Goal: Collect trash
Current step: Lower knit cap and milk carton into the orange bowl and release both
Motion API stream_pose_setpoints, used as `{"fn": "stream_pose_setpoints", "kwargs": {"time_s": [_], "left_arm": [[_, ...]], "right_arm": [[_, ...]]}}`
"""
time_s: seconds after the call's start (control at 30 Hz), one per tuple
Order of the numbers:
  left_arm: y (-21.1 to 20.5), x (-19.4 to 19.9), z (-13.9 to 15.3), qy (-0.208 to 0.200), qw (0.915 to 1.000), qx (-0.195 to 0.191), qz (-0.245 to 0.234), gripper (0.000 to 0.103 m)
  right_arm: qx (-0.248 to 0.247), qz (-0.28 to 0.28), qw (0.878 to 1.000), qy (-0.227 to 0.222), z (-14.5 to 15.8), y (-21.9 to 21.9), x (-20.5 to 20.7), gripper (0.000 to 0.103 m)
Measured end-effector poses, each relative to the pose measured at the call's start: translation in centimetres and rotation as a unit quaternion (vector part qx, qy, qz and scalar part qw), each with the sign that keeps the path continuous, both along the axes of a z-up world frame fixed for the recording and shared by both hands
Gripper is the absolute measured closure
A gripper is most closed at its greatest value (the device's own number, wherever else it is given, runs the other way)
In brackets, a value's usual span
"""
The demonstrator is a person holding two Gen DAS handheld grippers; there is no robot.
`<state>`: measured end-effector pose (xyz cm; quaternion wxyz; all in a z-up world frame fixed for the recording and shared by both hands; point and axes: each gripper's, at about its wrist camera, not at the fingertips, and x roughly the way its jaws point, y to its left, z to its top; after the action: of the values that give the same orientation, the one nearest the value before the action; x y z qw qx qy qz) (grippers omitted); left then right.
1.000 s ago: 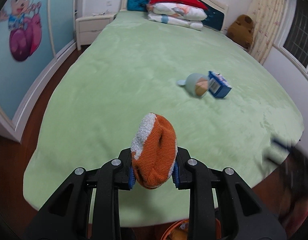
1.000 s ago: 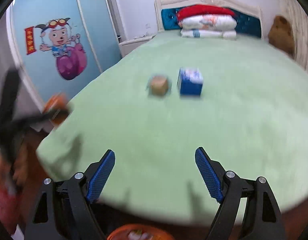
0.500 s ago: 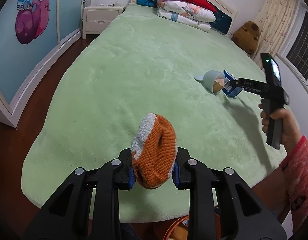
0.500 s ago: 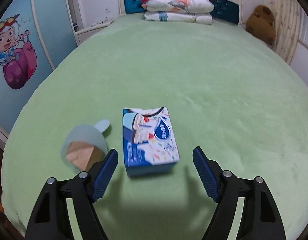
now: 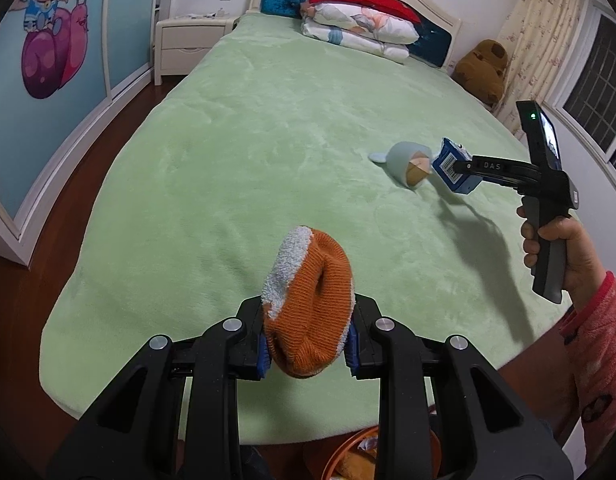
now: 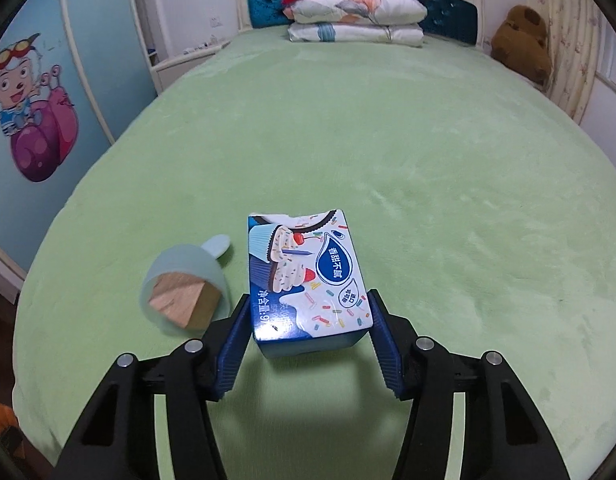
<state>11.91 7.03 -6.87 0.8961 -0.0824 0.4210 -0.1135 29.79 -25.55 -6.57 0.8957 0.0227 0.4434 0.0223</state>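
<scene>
A blue snack box [image 6: 308, 280] lies on the green bed [image 6: 428, 160], and my right gripper [image 6: 308, 320] is closing on it, both blue pads touching its long sides. To its left a pale green cup [image 6: 180, 276] lies on its side with a wooden block [image 6: 184, 300] inside. In the left wrist view the right gripper [image 5: 454, 168] reaches the box [image 5: 448, 156] from the right, held by a hand [image 5: 556, 248]. My left gripper [image 5: 308, 344] is shut on an orange and white sock [image 5: 308, 312] above the bed's near edge.
Pillows [image 6: 356, 16] are stacked at the headboard and a brown plush toy [image 6: 520, 44] sits at the far right. A white nightstand [image 5: 188, 40] and a cartoon wardrobe [image 5: 48, 40] stand left. An orange bin [image 5: 348, 456] shows under the left gripper.
The right gripper swept in over the bed to the blue box and its jaws narrowed onto the box's sides. The left gripper stayed put, still holding the sock.
</scene>
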Motion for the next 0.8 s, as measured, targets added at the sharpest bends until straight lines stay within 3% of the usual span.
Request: {"fn": "stream_pose_setpoints", "kwargs": {"time_s": [0.3,0.47,0.6,0.8], "left_arm": [[-3.0,-2.8,1.9,-0.016,0.9991,0.003,-0.039,0.077],[-5.6,-5.7,1.9,-0.011,0.9957,0.005,-0.092,0.077],[-7.9,-8.6,0.5,0.003,0.9905,0.019,-0.136,0.077],[-11.4,-13.1,-4.5,0.061,0.9755,0.05,-0.205,0.077]], "right_arm": [[0.016,0.044,0.998,-0.045,4.0,-0.8,-9.6,0.048],[0.027,0.08,0.994,-0.065,5.2,-1.1,-17.1,0.048],[0.034,0.104,0.992,-0.057,4.1,-1.3,-23.9,0.048],[0.04,0.124,0.991,-0.026,1.0,-1.5,-31.1,0.048]]}}
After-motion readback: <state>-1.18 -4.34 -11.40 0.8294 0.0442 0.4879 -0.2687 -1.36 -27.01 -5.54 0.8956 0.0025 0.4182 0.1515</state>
